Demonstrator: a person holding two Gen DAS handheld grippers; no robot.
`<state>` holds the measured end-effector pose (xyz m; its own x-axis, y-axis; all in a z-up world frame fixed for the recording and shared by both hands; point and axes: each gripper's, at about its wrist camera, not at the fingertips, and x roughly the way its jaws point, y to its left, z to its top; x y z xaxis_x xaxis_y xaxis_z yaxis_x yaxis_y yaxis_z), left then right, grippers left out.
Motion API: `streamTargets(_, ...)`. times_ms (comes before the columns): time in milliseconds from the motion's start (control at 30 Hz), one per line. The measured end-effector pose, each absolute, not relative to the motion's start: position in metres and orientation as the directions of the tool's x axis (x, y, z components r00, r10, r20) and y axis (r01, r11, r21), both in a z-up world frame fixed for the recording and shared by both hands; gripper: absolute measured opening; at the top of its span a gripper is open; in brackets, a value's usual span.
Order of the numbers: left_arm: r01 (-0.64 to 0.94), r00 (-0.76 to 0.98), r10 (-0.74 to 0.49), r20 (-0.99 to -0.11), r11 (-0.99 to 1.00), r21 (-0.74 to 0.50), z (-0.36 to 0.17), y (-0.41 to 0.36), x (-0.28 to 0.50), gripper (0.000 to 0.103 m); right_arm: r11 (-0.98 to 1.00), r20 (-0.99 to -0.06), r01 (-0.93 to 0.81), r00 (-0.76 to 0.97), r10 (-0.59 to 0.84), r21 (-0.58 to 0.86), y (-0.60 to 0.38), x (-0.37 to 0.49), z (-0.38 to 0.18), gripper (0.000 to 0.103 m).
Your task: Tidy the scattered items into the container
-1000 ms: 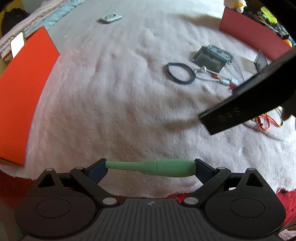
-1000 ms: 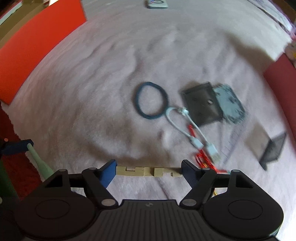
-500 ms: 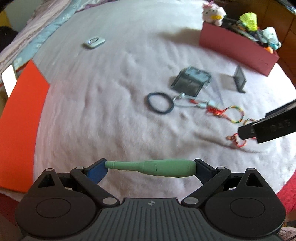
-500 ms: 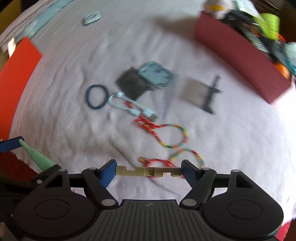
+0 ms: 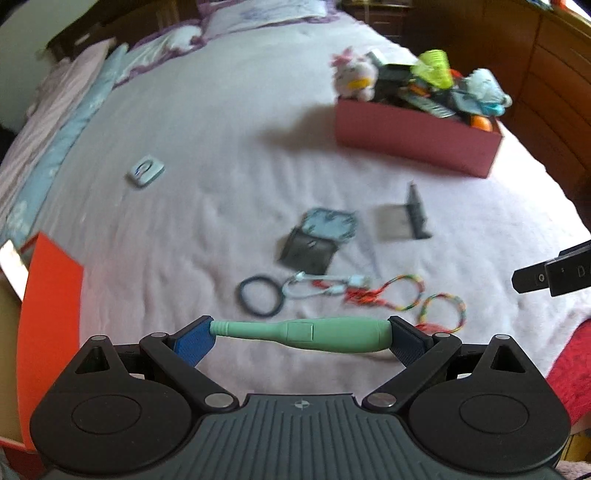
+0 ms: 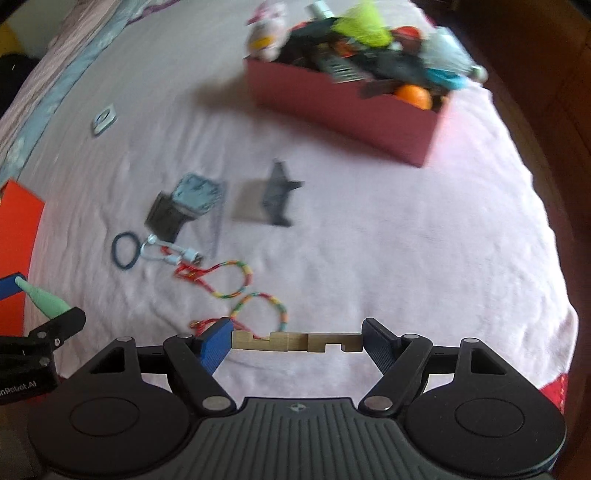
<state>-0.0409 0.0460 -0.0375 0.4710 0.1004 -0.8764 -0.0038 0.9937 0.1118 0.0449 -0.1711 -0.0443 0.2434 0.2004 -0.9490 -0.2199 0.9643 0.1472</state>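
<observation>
My left gripper (image 5: 300, 332) is shut on a green handle-shaped tool (image 5: 306, 332), held crosswise above the pink blanket. My right gripper (image 6: 297, 341) is shut on a notched wooden piece (image 6: 297, 340). The dark red container (image 5: 417, 136) (image 6: 351, 107) stands at the far right, piled with toys and items. Scattered on the blanket: a dark ring (image 5: 259, 295) (image 6: 125, 249), a carabiner (image 5: 317, 288) (image 6: 166, 253), a colourful cord (image 5: 406, 299) (image 6: 240, 288), a black and blue pouch (image 5: 317, 240) (image 6: 184, 203), and a black card stand (image 5: 404, 218) (image 6: 269, 199).
A small grey-blue case (image 5: 146, 171) (image 6: 104, 120) lies far left. An orange panel (image 5: 48, 321) (image 6: 16, 236) stands at the left edge. Wooden furniture (image 5: 554, 92) runs along the right. Pillows (image 5: 221, 22) lie at the back.
Both grippers have risen and tilted up toward the red container, which has come fully into view. Each keeps hold of its item. The right gripper has moved right, out of the left view.
</observation>
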Motion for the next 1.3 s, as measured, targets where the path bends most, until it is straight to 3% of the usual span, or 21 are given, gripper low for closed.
streamTargets(533, 0.137, 0.454, -0.03, -0.891, 0.99, 0.037, -0.005, -0.08, 0.008, 0.098, 0.967, -0.912, -0.101, 0.321, 0.254, 0.234, -0.295, 0.094, -0.025, 0.078)
streamTargets(867, 0.041, 0.412, 0.005, -0.911, 0.999, 0.025, -0.011, -0.091, 0.02, 0.098, 0.958, -0.903, -0.184, 0.333, 0.272, 0.221, -0.316, 0.118, -0.035, 0.078)
streamTargets(1300, 0.061, 0.433, -0.008, -0.901, 0.998, 0.021, -0.005, -0.064, 0.072, 0.098, 0.954, -0.898, -0.221, 0.345, 0.273, 0.205, -0.284, 0.158, -0.026, 0.078)
